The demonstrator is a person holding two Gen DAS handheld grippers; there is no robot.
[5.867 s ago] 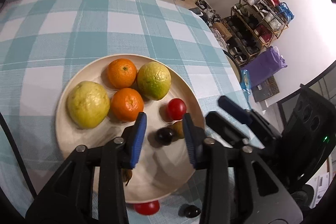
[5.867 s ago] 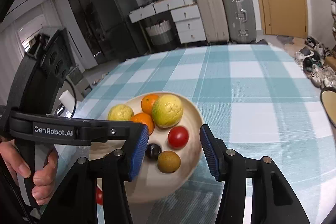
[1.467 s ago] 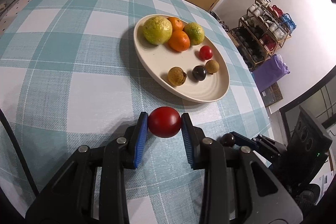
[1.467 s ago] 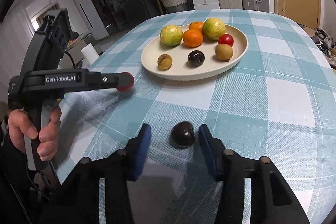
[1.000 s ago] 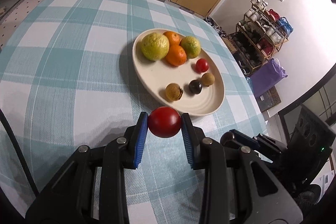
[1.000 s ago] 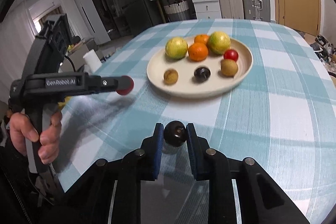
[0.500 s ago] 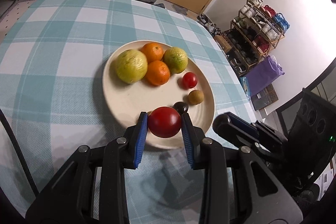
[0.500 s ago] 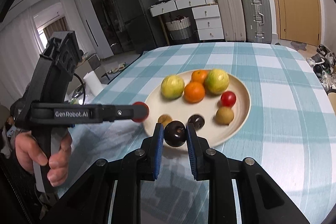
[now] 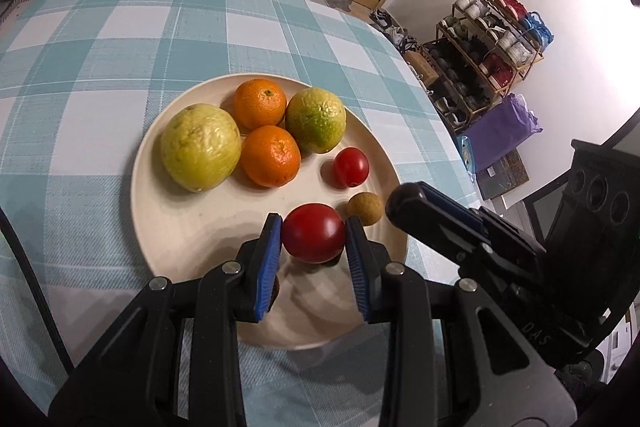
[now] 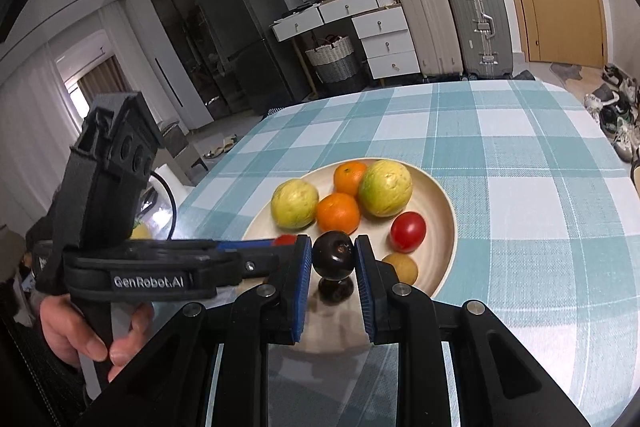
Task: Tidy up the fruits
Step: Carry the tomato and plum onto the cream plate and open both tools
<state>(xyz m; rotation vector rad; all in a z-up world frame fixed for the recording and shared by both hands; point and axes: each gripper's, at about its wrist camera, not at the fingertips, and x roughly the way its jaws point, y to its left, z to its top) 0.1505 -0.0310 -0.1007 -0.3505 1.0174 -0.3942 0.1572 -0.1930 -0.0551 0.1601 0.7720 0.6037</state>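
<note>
Left gripper [image 9: 314, 241]: clamped on red tomato [image 9: 313, 238], held above near part of plate [image 9: 160, 227] | Right gripper [image 10: 334, 257]: clamped on dark plum [image 10: 333, 254], above plate's near rim, a second dark plum [image 10: 335, 287] directly beneath | Key relation: bare plate floor straight below and just left of both loads; larger fruit at far side.

A teal-and-white checked cloth [image 9: 120, 39] covers the desk. Behind it stand two suitcases [image 10: 452, 23], white drawers [image 10: 384, 39], a woven basket [image 10: 332, 59] and a dark fridge [image 10: 240, 31]. A shoe rack [image 9: 484, 55] lines the white wall.
</note>
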